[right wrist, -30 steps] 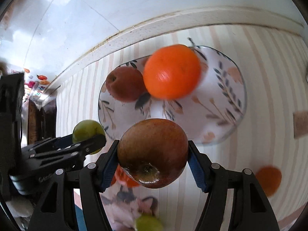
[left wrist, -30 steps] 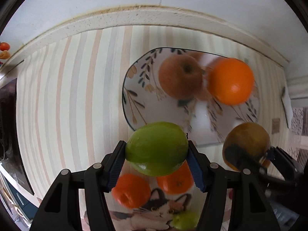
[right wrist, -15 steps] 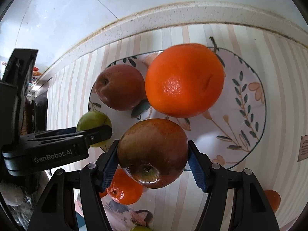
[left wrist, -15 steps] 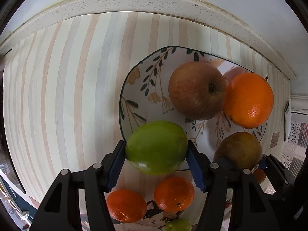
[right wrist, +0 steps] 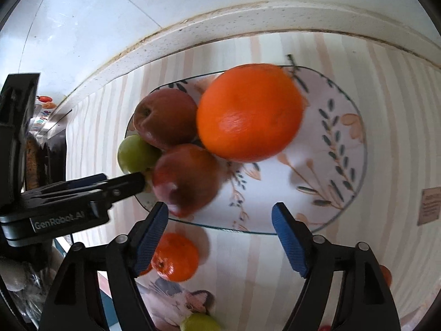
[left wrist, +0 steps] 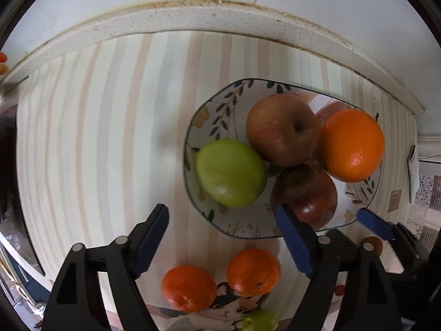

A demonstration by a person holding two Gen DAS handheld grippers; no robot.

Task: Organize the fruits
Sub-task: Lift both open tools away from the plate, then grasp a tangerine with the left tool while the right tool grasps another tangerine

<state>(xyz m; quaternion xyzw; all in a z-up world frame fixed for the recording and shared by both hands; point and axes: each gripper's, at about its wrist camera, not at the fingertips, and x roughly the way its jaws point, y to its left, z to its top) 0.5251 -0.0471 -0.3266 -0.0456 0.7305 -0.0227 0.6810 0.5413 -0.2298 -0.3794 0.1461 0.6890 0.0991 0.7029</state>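
Note:
A leaf-patterned plate holds a green apple, a brownish-red apple, a big orange and a dark red apple. My left gripper hangs just above the green apple, jaws opening, with nothing between its pads. My right gripper stands over the plate's near rim, jaws opening, and the dark red apple lies free just beyond its left fingertip. One blue pad of the right gripper shows in the left wrist view.
Two mandarins and a small green fruit lie on a cat-print mat in front of the plate. A striped cloth covers the counter. A white speckled ledge and wall close the back.
Both grippers have opened wide. The green apple has left the left jaws and the dark red apple the right jaws; both now lie on the plate.

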